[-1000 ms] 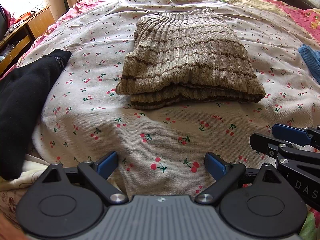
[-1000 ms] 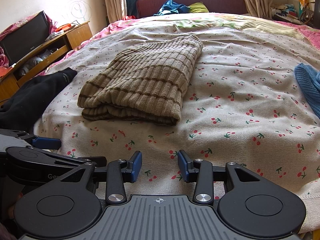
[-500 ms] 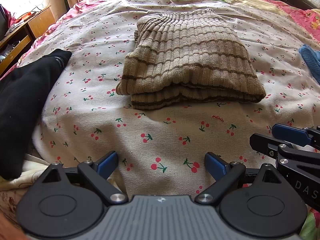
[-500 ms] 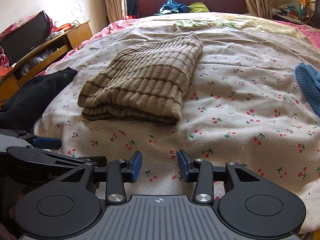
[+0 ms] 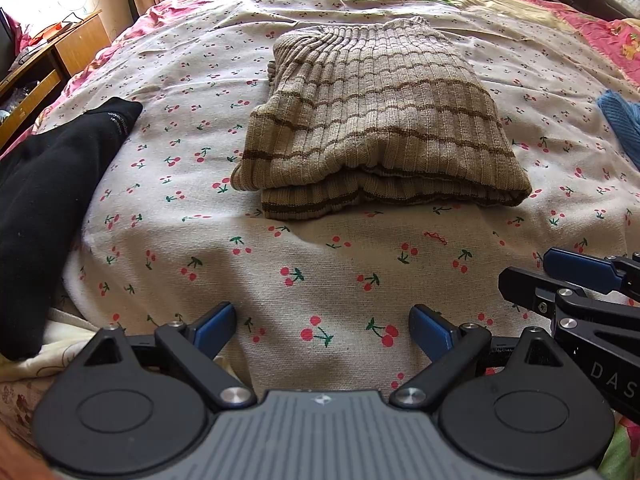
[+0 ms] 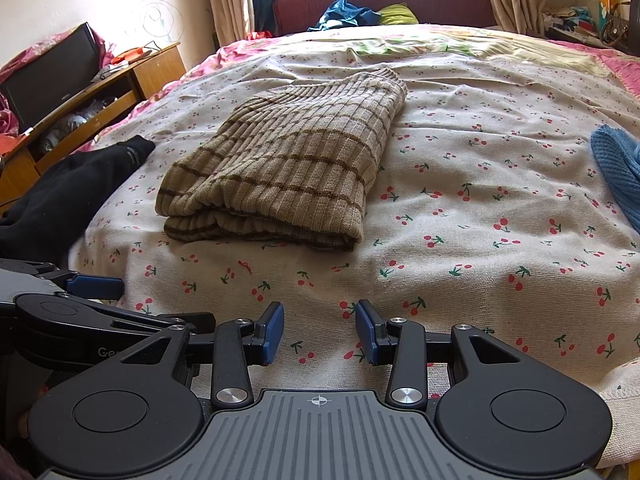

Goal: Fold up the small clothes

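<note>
— Where's the jumper, then?

— The striped brown sweater [image 5: 372,120] lies folded in the middle of the bed, on the cherry-print sheet [image 5: 320,280]. Folded edge faces the person; you can see the layers stacked at the near side.

— And the tools?

— Both hang low over the near edge of the bed, well short of the sweater. The left tool [image 5: 322,326] has its blue pads spread wide, nothing but sheet between them. The right tool [image 6: 319,330] stands open too, though narrower, and it holds nothing either.

— Are they close to each other?

— Side by side. From the left camera the right one pokes in at the lower right; from the right camera the left one shows at the lower left.

— Anything else on the bed?

— A black garment [image 5: 48,200] drapes over the left edge, apart from the sweater. A blue knit piece [image 6: 618,172] sits at the right side, also apart. Beyond the left edge there's a wooden worktop [image 6: 92,104] with clutter and a dark screen on it.
</note>
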Motion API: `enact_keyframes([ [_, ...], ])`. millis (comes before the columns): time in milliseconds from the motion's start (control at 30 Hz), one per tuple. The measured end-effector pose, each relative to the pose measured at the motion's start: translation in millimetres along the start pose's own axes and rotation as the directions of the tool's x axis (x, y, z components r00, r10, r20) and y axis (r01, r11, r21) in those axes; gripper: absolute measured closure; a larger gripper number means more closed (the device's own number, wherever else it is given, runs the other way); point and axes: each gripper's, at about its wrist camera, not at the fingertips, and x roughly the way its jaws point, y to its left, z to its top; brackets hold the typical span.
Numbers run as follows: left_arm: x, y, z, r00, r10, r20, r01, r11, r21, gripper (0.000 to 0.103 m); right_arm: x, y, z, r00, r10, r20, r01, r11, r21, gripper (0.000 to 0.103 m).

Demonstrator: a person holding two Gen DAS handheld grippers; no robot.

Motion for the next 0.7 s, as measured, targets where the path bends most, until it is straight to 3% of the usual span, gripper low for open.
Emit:
enact_keyframes([
  [700,2.8,-1.6,1.9,1.000,0.003,-0.007,-0.003,1.000,0.004,0.000,-2.0,0.3,0.5,1.000,0.004,0.002,-0.004,1.000,0.004,0.064],
])
